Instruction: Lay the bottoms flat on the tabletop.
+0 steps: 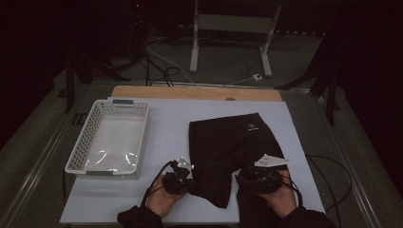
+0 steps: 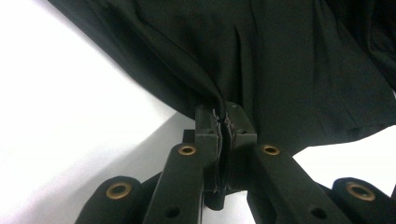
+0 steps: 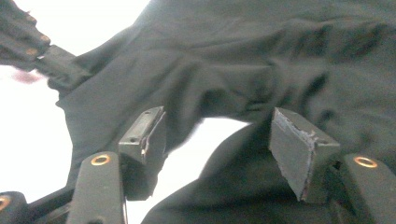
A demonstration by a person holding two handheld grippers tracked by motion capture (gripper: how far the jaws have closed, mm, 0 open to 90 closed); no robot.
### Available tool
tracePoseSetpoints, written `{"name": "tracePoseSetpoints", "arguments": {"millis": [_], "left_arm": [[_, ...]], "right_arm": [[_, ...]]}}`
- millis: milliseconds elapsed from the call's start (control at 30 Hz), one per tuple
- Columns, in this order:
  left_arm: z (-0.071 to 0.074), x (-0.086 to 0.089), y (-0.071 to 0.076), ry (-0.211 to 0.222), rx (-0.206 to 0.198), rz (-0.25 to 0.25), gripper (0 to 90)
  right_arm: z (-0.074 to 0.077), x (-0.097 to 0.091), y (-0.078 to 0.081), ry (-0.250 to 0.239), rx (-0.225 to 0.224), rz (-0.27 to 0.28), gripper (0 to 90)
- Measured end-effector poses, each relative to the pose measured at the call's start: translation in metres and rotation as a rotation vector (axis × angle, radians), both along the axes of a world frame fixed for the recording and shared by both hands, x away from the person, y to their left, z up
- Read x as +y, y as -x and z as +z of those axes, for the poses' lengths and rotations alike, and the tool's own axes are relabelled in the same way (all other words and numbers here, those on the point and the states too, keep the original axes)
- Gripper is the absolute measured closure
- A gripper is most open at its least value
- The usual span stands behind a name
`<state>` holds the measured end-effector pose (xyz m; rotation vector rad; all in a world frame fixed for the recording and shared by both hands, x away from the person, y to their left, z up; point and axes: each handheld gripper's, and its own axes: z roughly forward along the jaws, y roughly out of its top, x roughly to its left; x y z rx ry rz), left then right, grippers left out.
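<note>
A pair of black shorts [image 1: 233,142] lies flat on the white table cover [image 1: 161,142], waistband away from me and legs toward me. My left gripper [image 1: 191,182] is at the outer edge of the left leg. In the left gripper view its jaws [image 2: 225,120] are shut on a pinched fold of the black fabric [image 2: 280,70]. My right gripper [image 1: 248,175] sits over the right leg. Its fingers [image 3: 301,144] stand apart above the cloth [image 3: 243,60], with a gap of white cover between them. The left gripper [image 3: 49,60] also appears at the upper left of the right gripper view, holding the cloth.
An empty white slotted basket [image 1: 111,137] stands on the left of the table cover. A wooden table edge [image 1: 190,91] runs along the back. Behind it are a white stand's legs [image 1: 228,28] and cables on the floor. Cables trail from both grippers.
</note>
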<state>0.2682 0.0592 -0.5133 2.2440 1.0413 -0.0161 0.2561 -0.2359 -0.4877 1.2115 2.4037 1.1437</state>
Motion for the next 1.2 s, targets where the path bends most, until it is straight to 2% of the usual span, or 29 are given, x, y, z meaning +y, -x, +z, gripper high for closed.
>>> {"name": "tracePoseSetpoints", "arguments": {"millis": [100,167,200,300,367,467,533,567,633,867,967,1067,1100,1167,1200], "left_arm": [[-0.001,0.0,-0.001,0.008,0.004,0.003,86.6],[-0.001,0.0,-0.001,0.013,0.008,0.004,86.7],[-0.001,0.0,-0.002,0.019,0.01,0.009,86.7],[-0.002,-0.002,-0.002,0.023,0.01,0.007,87.0],[-0.002,-0.003,-0.002,0.029,0.016,0.007,87.2],[-0.001,-0.003,-0.001,0.039,0.026,-0.005,87.5],[0.0,-0.005,0.001,0.042,0.029,-0.02,87.7],[0.001,-0.005,0.002,0.051,0.032,-0.024,87.7],[0.006,-0.005,0.005,0.064,0.031,-0.037,87.8],[0.034,-0.004,0.027,0.131,-0.008,-0.111,87.7],[0.041,-0.001,0.038,0.159,-0.006,-0.151,87.5],[0.045,0.001,0.047,0.227,0.024,-0.229,86.7],[0.046,0.002,0.05,0.25,0.028,-0.268,83.7],[0.046,0.004,0.051,0.246,0.019,-0.266,72.8],[0.046,0.005,0.049,0.246,0.017,-0.254,65.7]], "right_arm": [[-0.003,0.007,0.0,0.009,0.012,0.013,38.4],[-0.008,0.017,0.001,0.016,0.036,0.045,38.6],[-0.01,0.02,0.001,0.041,0.034,0.053,38.5],[-0.016,0.029,-0.001,0.062,0.051,0.066,38.5],[-0.02,0.035,-0.003,0.103,0.051,0.066,40.1],[-0.026,0.043,-0.004,0.146,0.073,0.073,53.0],[-0.026,0.048,-0.002,0.174,0.05,0.08,72.5],[-0.025,0.048,-0.003,0.161,0.069,0.104,80.3],[-0.024,0.05,0.0,0.155,0.076,0.119,85.8],[-0.007,0.038,0.015,0.051,0.108,0.232,86.3],[-0.001,0.035,0.022,0.022,0.12,0.268,86.2],[0.003,0.029,0.029,-0.015,0.135,0.303,86.2],[0.005,0.027,0.031,-0.031,0.15,0.325,86.2],[0.006,0.023,0.035,-0.042,0.159,0.346,85.3],[0.007,0.02,0.037,-0.044,0.17,0.357,81.5]]}}
